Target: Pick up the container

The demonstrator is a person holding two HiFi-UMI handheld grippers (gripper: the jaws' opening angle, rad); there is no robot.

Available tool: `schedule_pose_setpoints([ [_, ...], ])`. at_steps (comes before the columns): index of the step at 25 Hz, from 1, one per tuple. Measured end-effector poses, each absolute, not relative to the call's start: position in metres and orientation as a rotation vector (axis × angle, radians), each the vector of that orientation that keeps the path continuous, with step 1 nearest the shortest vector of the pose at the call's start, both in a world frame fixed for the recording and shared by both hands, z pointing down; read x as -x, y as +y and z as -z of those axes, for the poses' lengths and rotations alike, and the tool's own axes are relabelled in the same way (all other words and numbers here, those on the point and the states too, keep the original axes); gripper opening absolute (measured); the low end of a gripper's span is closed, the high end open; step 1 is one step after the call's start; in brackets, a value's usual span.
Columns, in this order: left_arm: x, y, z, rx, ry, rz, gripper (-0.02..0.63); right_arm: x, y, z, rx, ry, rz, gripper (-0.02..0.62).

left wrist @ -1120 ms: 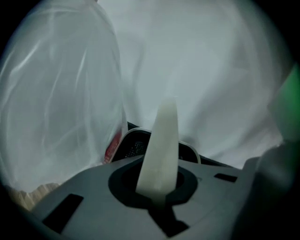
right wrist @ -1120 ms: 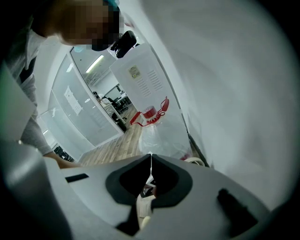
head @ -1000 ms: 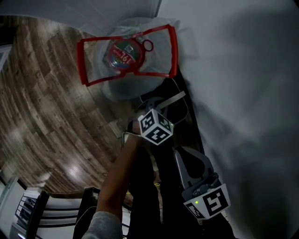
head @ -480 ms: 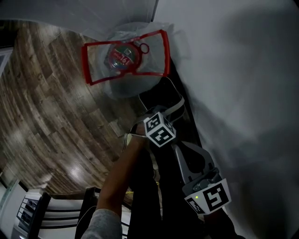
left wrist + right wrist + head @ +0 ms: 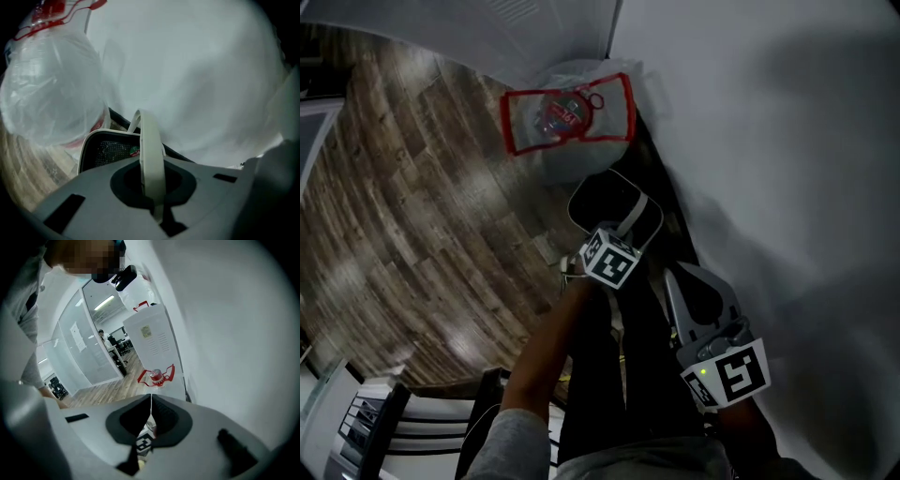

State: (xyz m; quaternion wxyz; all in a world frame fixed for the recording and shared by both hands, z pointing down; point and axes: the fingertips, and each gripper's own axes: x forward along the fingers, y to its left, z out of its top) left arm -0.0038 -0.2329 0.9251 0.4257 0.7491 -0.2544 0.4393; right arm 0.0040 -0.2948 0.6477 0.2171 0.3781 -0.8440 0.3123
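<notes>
The container (image 5: 602,202) is a black tub with a white rim and a white strap handle (image 5: 635,213). It hangs just below the plastic bag in the head view. My left gripper (image 5: 622,234) is shut on that handle, which runs up between its jaws in the left gripper view as a white band (image 5: 151,154). The tub's open mouth (image 5: 107,151) shows beyond the jaws. My right gripper (image 5: 690,284) is nearer to me and to the right, beside the wall. Its jaws (image 5: 151,403) meet in a thin line with nothing between them.
A clear plastic bag with red drawstring trim (image 5: 569,117) holds a red-lidded can and sits on the wood floor (image 5: 412,216) by the white wall (image 5: 787,169). It also shows as the same bag (image 5: 51,89) close on the left. A white cabinet (image 5: 152,341) stands behind it.
Both grippers have risen, the left one bringing the container up by its handle so its black mouth now shows. The bag now appears smaller and further right in the head view.
</notes>
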Motion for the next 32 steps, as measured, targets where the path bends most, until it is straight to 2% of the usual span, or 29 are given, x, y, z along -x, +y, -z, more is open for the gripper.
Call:
schedule_pose_setpoints([
  [18, 0.152, -0.156, -0.669, -1.537, -0.955, -0.839, 0.014, 0.017, -0.302, -0.408, -1.108, -2.501, -0.715, 0.026],
  [32, 0.232, -0.090, -0.533, -1.409, -1.128, -0.652, 0.015, -0.028, -0.282, -0.257, -1.285, -2.565, -0.493, 0.026],
])
